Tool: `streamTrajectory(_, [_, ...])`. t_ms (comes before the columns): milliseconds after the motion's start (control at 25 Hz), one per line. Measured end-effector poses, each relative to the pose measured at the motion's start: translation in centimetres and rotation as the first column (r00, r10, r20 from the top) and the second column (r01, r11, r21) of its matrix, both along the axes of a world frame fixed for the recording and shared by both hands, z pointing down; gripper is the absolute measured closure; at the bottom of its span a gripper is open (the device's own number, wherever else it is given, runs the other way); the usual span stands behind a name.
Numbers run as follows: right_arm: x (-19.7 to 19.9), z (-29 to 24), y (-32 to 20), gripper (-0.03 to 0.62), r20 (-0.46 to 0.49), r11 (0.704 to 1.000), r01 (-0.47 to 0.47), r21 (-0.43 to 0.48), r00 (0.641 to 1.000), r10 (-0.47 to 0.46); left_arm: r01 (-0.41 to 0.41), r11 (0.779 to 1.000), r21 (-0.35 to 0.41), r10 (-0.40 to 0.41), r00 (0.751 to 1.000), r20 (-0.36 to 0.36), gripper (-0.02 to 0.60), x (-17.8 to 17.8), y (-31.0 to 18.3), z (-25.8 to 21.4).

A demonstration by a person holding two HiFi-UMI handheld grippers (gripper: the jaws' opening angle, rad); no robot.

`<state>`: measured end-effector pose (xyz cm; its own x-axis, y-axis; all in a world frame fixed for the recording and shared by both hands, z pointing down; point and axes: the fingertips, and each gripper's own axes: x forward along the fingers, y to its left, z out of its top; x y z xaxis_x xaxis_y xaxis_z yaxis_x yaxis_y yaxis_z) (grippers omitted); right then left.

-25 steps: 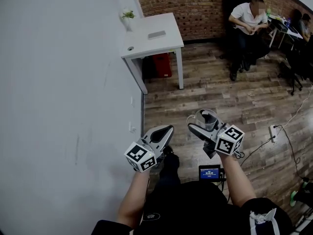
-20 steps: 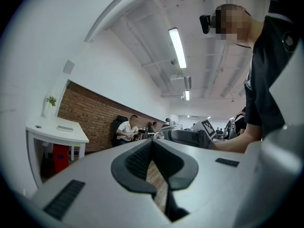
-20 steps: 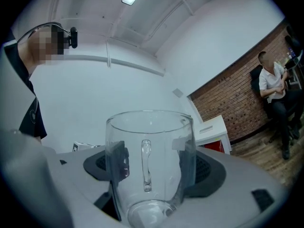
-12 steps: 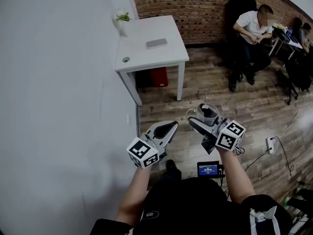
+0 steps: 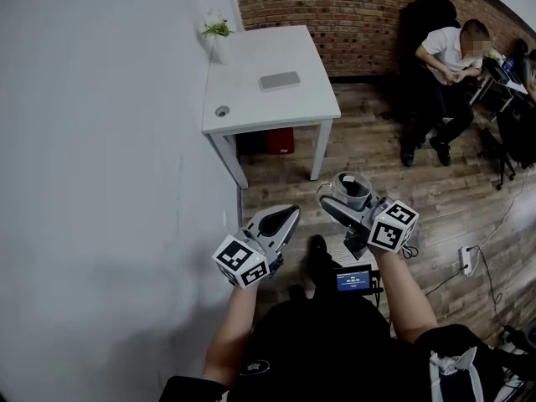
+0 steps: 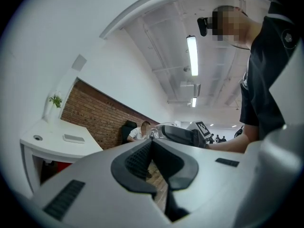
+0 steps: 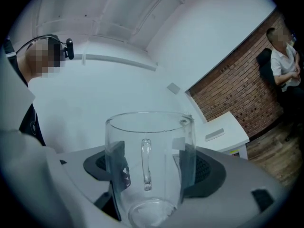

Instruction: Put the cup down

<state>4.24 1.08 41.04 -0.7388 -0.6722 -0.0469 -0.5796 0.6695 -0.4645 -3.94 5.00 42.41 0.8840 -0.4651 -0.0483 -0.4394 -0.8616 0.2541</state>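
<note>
A clear glass cup (image 7: pixel 148 167) with a handle stands upright between the jaws of my right gripper (image 5: pixel 346 201), which is shut on it. In the head view the cup (image 5: pixel 352 189) hangs in the air above the wooden floor, in front of the white table (image 5: pixel 272 99). My left gripper (image 5: pixel 276 222) is held to the left of it at about the same height. Its jaws meet with nothing between them (image 6: pixel 151 148). The cup looks empty.
The white table stands against the white wall (image 5: pixel 100 157) with a small grey flat object (image 5: pixel 279 80), a round grommet (image 5: pixel 221 111) and a small plant (image 5: pixel 216 28) on it. A red bin (image 5: pixel 280 141) sits beneath. A seated person (image 5: pixel 448 65) is at the right, cables and a power strip (image 5: pixel 466 260) lie on the floor.
The view has shifted so the white table lies nearer and more central. Both grippers keep the same pose, the right one still holding the cup.
</note>
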Motion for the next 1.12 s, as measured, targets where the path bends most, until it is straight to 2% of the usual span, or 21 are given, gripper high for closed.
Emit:
streamTrajectory(200, [-1.6,0.6,-7.2,0.183,0.009,1.0,0.026,0.004,1.0,-0.026,0.005,1.0,-0.015,-0.006,1.0,-0.02,0.574,-1.0,-7.0,0.6])
streamTrajectory(400, [-1.7,1.9,-15.0,0.183,0.028,0.998,0.063,0.011,0.998,-0.063,0.012,1.0,-0.004,-0.012,1.0,0.011,0.574,-0.3,-14.3,1.6])
streamTrajectory(640, [-0.1,1.3,-26.6,0.183,0.04,0.994,0.11,0.026,0.993,-0.111,0.073,0.997,0.01,-0.073,0.997,0.035,0.574,1.2,-26.8,1.1])
streamTrajectory(760, [1.0,0.4,-31.5,0.183,0.028,0.988,0.147,0.037,0.989,-0.148,0.11,0.994,0.008,-0.11,0.994,0.017,0.574,2.1,-33.1,0.0])
streamTrajectory(920, [2.1,-0.2,-37.1,0.183,0.022,0.982,0.186,0.04,0.982,-0.187,0.131,0.991,0.007,-0.131,0.991,0.005,0.574,3.8,-39.3,-0.7])
streamTrajectory(1120, [2.6,1.0,-44.0,0.183,0.042,0.981,0.193,0.003,0.98,-0.193,0.139,0.99,-0.014,-0.139,0.99,0.034,0.574,4.3,-45.9,-0.2])
